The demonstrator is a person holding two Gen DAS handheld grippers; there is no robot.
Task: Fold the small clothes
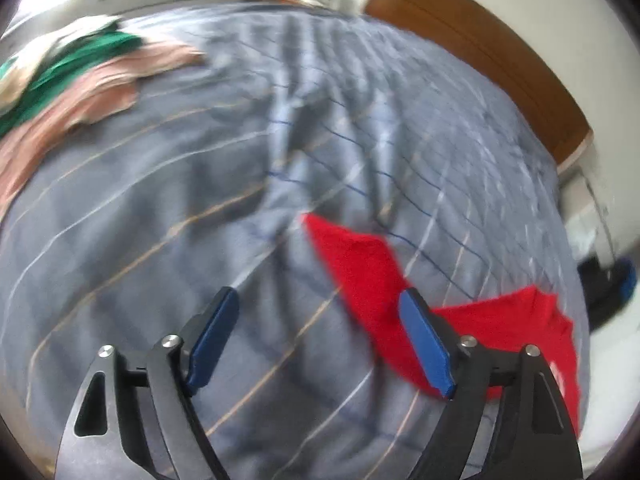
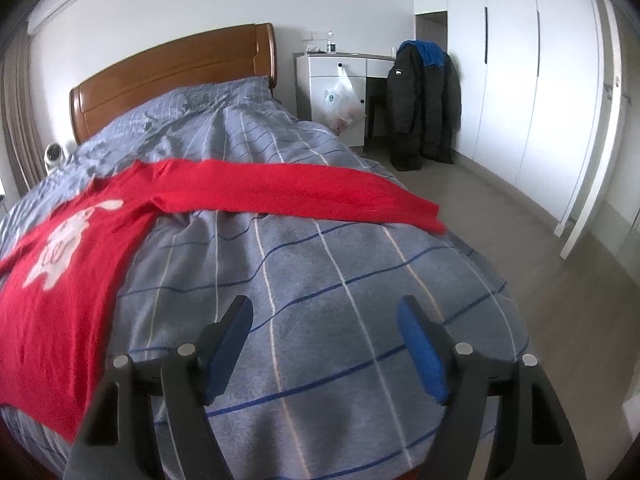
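- Our left gripper (image 1: 320, 336) hangs spread over the duvet (image 1: 200, 200), nothing between its pads; blur softens this view.
- Our right gripper (image 2: 325, 344) is spread too, empty, over bare duvet.
- Red sweater (image 2: 60, 272) lies flat at nine o'clock, one sleeve (image 2: 300, 190) stretched toward two.
- Other clothes (image 1: 80, 76) pile at ten.

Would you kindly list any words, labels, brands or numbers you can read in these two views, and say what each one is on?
None can be read for certain.
Red sweater: white figure with marks on its front, too blurred to read.
Black jacket: small white logo, too small to read.
White plastic bag: small green round mark, too small to read.
Left wrist view: blurred, no text shows.
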